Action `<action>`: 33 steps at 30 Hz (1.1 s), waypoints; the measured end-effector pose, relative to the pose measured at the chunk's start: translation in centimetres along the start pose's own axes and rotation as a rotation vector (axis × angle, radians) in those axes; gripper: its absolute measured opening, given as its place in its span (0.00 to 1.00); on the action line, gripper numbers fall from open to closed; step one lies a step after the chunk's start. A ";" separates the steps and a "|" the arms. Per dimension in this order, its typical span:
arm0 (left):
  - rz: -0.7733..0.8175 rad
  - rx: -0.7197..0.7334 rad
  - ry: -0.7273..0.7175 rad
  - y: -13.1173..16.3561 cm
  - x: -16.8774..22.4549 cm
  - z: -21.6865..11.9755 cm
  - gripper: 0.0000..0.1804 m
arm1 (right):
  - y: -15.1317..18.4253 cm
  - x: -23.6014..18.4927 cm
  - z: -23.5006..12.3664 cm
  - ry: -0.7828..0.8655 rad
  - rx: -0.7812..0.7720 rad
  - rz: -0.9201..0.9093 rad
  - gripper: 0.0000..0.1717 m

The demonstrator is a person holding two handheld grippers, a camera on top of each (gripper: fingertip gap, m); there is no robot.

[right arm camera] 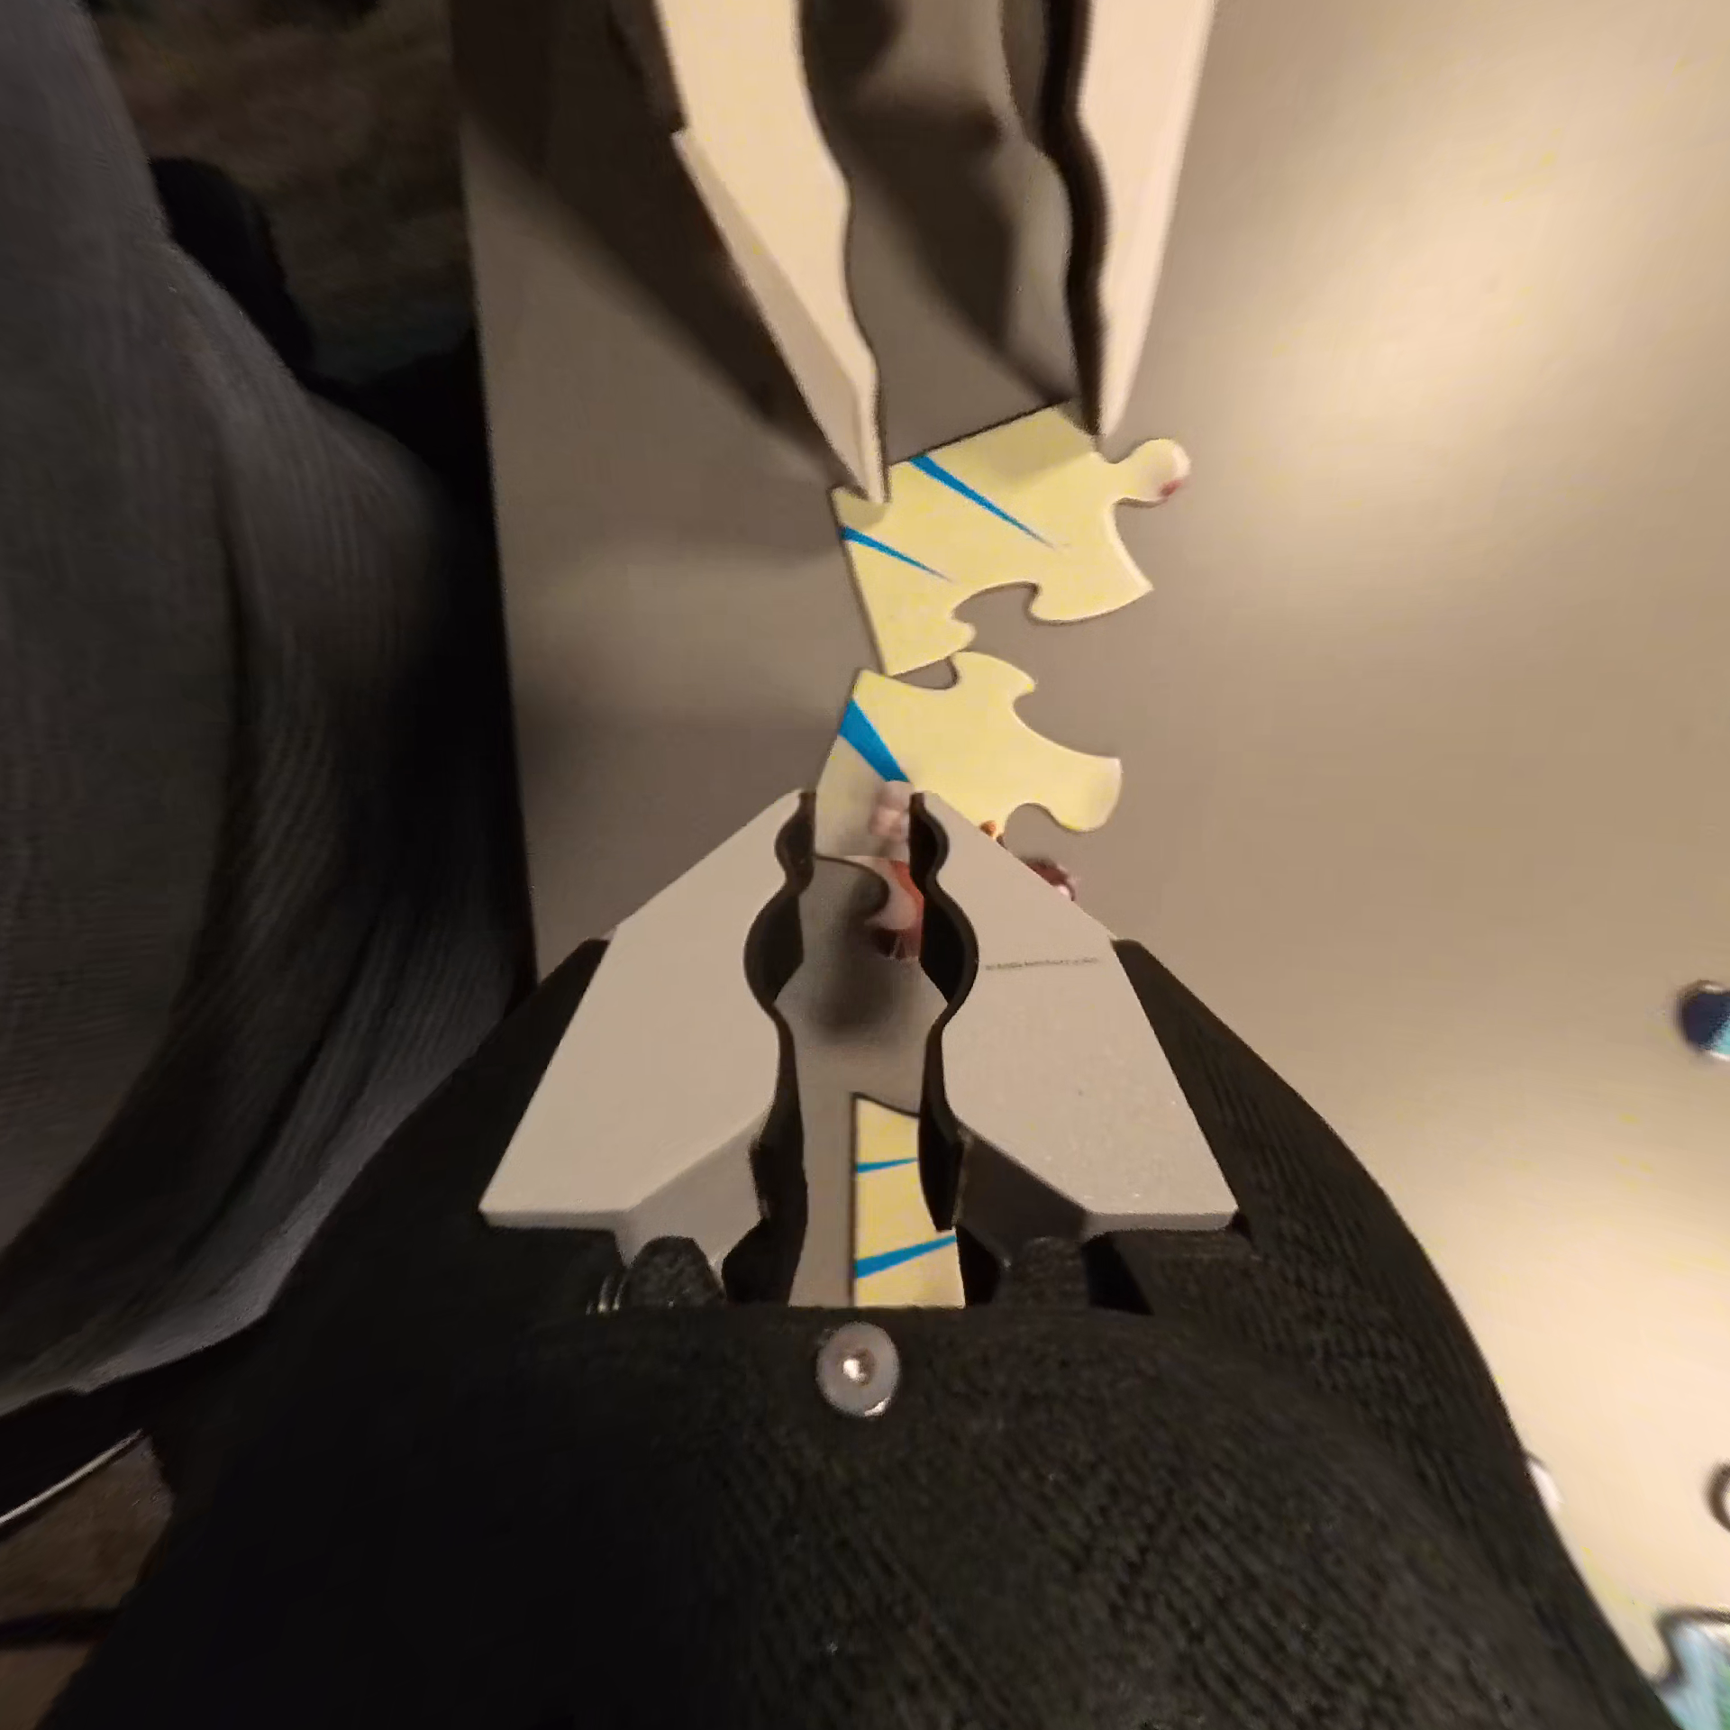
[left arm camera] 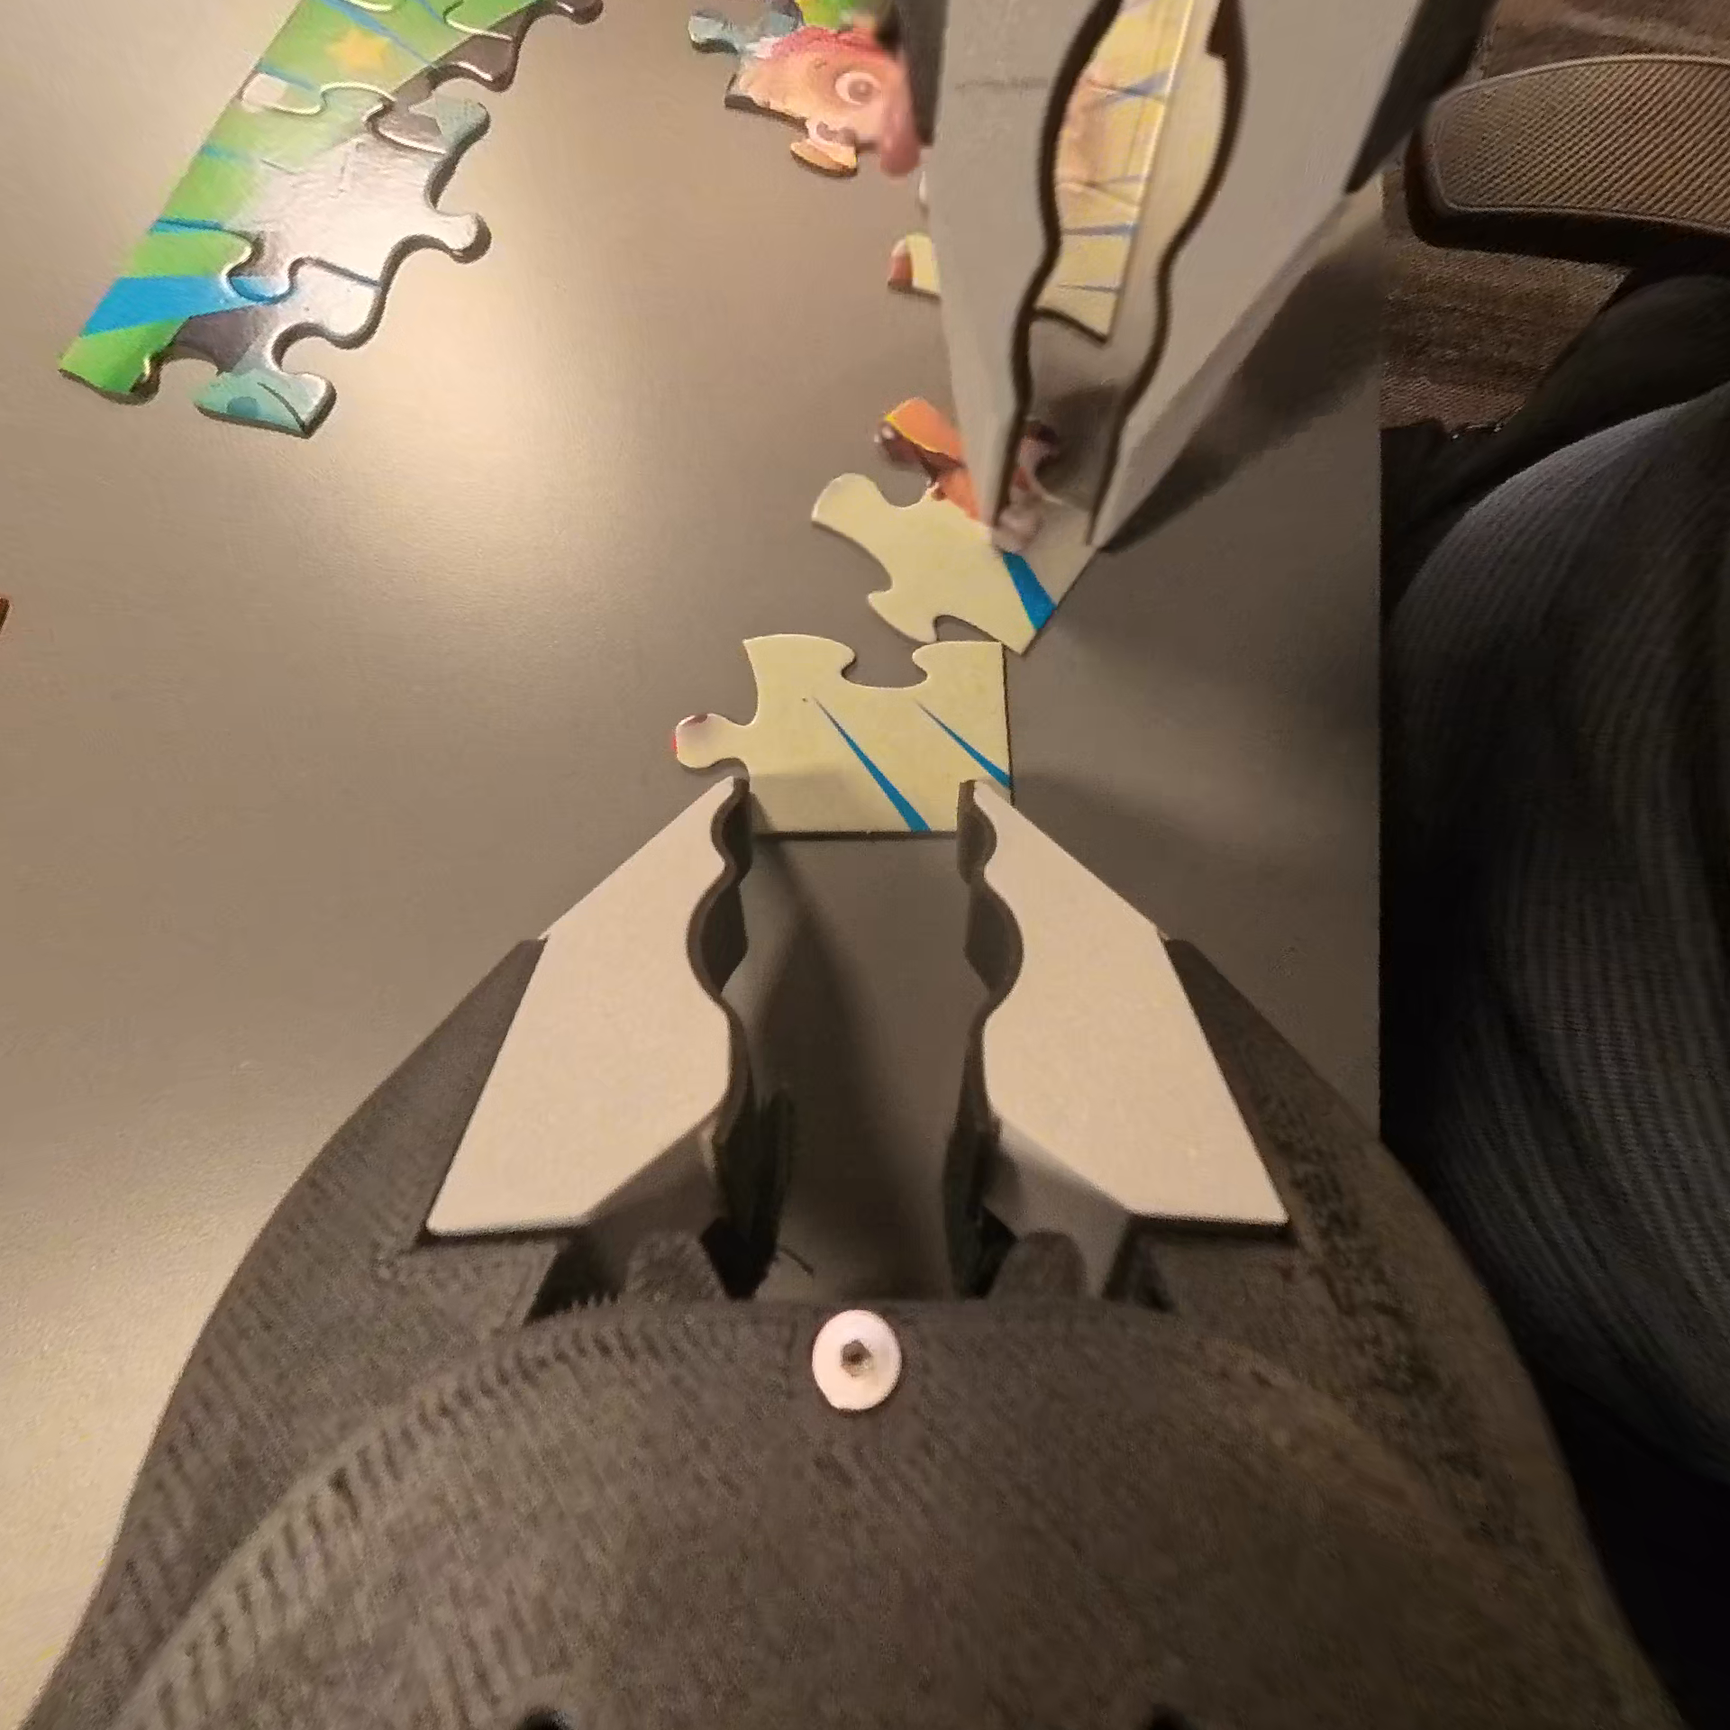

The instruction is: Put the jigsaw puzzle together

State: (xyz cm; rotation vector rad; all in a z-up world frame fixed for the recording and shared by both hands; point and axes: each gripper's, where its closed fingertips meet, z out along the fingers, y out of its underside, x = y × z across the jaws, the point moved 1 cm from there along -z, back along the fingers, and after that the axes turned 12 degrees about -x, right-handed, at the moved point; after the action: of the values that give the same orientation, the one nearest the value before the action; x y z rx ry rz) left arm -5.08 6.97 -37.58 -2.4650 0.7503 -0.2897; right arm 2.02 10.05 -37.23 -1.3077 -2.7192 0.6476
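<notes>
A pale yellow corner piece with blue streaks (left arm camera: 871,740) lies flat on the grey table (left arm camera: 468,655) near its edge. My left gripper (left arm camera: 857,800) is open, its tips standing at that piece's near edge with the right tip over a corner. It shows the same way in the right wrist view (right arm camera: 978,459), on the piece (right arm camera: 992,552). A second yellow piece with a blue streak (right arm camera: 992,758) lies just next to the first, its tab near the socket. My right gripper (right arm camera: 863,807) stands narrowly open over it, the right fingertip (right arm camera: 936,824) lying over the piece; no pinch shows.
An assembled green and blue strip of pieces (left arm camera: 281,215) lies at the far left. A fish-coloured piece (left arm camera: 824,94) and an orange piece (left arm camera: 922,440) lie beyond. More yellow pieces (right arm camera: 903,1208) lie under the right gripper. A person's leg (left arm camera: 1545,749) is beside the table edge. Some 8 cm of space lies between my two pairs of fingers. To the fish-coloured piece (left arm camera: 824,94): right tips about 15 cm, left tips about 20 cm.
</notes>
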 end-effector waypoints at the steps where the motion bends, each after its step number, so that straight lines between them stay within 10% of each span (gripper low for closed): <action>1: 0.000 0.001 0.000 0.0 0.0 0.0 0.24 | 0.0 -0.7 0.0 -0.027 0.003 -0.006 0.11; 10: 0.007 -0.008 0.005 0.0 0.8 0.1 0.24 | 0.1 -4.5 0.5 0.004 0.013 -0.031 0.46; 15: 0.020 -0.017 0.006 -0.1 1.7 0.2 0.24 | 0.5 -6.7 0.6 -0.020 -0.007 -0.009 0.48; 20: 0.020 -0.021 -0.003 0.0 2.5 0.2 0.24 | 1.9 -9.4 0.2 -0.043 -0.089 -0.018 0.44; 33: 0.041 -0.008 0.022 0.1 2.8 0.1 0.24 | 2.3 -7.5 0.7 0.702 -0.086 -0.437 0.09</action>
State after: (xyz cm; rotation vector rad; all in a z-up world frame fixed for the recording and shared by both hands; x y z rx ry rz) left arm -2.77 5.36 -37.62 -2.4542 0.8110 -0.2991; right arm 8.40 5.37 -37.84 -0.7074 -2.3156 0.0129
